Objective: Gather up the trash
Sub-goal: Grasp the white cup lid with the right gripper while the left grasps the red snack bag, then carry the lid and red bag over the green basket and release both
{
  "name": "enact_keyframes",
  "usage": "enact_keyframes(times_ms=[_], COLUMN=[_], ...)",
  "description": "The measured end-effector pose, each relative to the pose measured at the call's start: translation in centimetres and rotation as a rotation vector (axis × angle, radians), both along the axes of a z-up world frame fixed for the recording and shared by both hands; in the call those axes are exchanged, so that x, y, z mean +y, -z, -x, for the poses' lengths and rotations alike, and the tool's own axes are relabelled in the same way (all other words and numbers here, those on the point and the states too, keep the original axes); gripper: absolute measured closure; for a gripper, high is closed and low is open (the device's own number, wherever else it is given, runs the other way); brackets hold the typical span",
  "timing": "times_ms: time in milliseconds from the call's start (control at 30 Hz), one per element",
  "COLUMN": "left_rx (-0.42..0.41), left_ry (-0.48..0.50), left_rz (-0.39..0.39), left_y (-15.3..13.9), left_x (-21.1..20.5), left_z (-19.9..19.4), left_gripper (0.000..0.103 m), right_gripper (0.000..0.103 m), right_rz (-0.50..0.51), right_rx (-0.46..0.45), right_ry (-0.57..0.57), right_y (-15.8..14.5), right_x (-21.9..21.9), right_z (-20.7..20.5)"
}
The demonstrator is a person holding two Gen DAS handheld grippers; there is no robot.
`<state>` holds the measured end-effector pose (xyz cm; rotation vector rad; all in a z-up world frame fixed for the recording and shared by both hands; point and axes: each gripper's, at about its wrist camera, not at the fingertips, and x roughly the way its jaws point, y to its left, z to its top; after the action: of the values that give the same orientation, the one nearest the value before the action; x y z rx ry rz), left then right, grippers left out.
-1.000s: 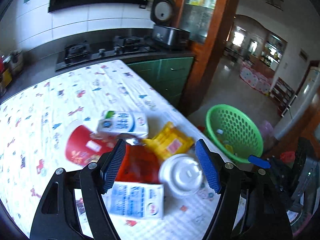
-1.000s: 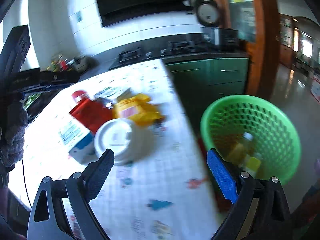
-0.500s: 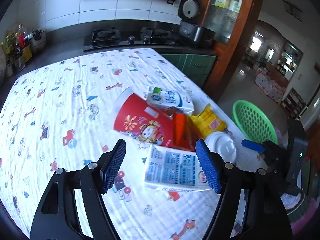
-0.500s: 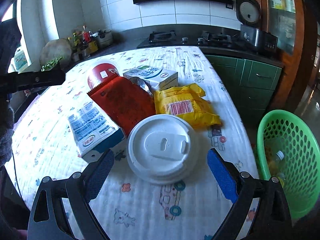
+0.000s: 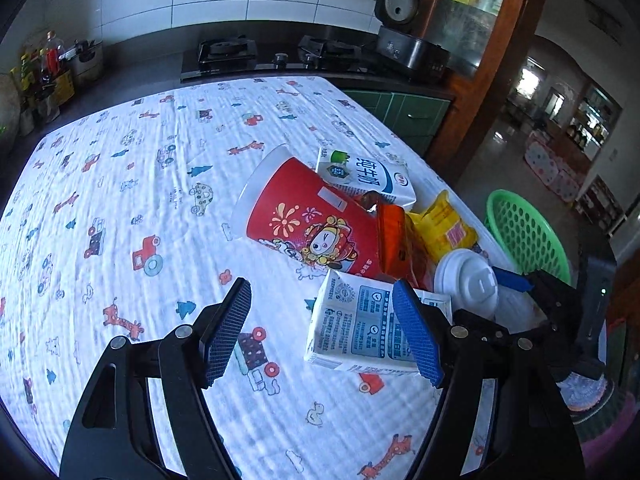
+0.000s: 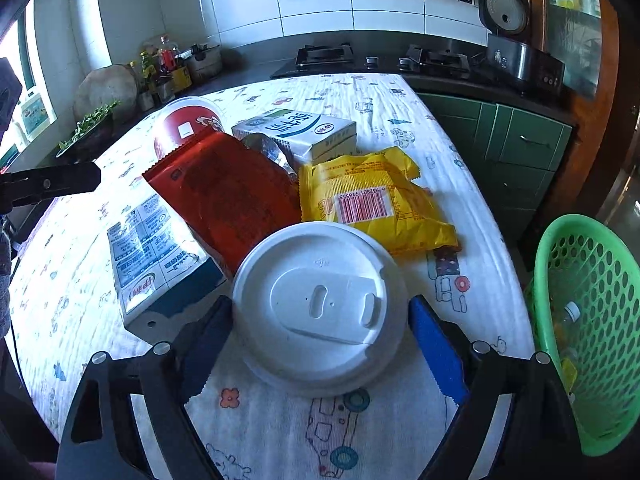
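Observation:
A pile of trash lies on the patterned tablecloth [image 5: 160, 184]: a white lidded cup [image 6: 320, 304], a red wrapper [image 6: 228, 192], a yellow wrapper [image 6: 372, 200], a blue-and-white carton [image 6: 148, 256], a green-and-white milk carton [image 6: 296, 132] and a red paper cup [image 5: 308, 224]. My right gripper [image 6: 320, 344] is open with its jaws on either side of the white cup [image 5: 466, 284], close to it. My left gripper [image 5: 320, 336] is open and empty above the cloth, its right finger [image 5: 416, 336] over the blue-and-white carton [image 5: 360, 328].
A green perforated basket [image 6: 592, 320] stands beyond the table's right edge, also in the left wrist view [image 5: 524, 236], with a bottle inside. A stove [image 5: 276, 56] and a rice cooker [image 5: 408, 36] sit on the counter behind. Jars [image 6: 168, 68] line the back left.
My right gripper swung from the basket toward the pile and closed in around the white cup. My left gripper drew back and left from over the pile.

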<state>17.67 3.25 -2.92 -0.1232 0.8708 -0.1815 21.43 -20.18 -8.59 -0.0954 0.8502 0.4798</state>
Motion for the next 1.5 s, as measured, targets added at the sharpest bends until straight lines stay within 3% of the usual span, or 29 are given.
enact_keyframes(times_ms=[133,267,633,867,933,1000,1500], left_rx=[0.001,0.015,0.065,0.062,0.051,0.037,-0.05], left_ry=[0.064,0.111,0.155,0.16,0.164,0.166,0.173], left_rz=[0.032,0.056,0.067,0.054,0.047,0.035,0.083], left_y=[0.0,0.5,2.1,2.2,2.1,1.9,-2.4], left_x=[-1.4,-2.6,-3.9,-4.2,-4.4,-4.7,-4.0], left_z=[-1.1,-2.5,-4.8,-4.9,-4.8,-4.5,-1.6], left_gripper=[0.031,0.039,0.053,0.078,0.081,0.092,0.1], right_gripper=[0.019,0.019,0.019,0.019,0.019,0.019,0.019], right_rz=[-0.006,-0.017,-0.045,-0.059,-0.06,-0.066,-0.121], right_rx=[-0.006,-0.012,-0.021,-0.012,-0.012,-0.011,-0.052], right_ry=[0.003,0.008,0.016,0.021,0.022,0.025,0.083], right_y=[-0.1,-0.4,-0.9,-0.9,-0.9,-0.9,-3.2], right_x=[-0.1,-0.4,-1.0,-1.2,-1.3,-1.4,-3.9], right_z=[0.2,0.6,1.9,2.6,2.8,3.1,4.9])
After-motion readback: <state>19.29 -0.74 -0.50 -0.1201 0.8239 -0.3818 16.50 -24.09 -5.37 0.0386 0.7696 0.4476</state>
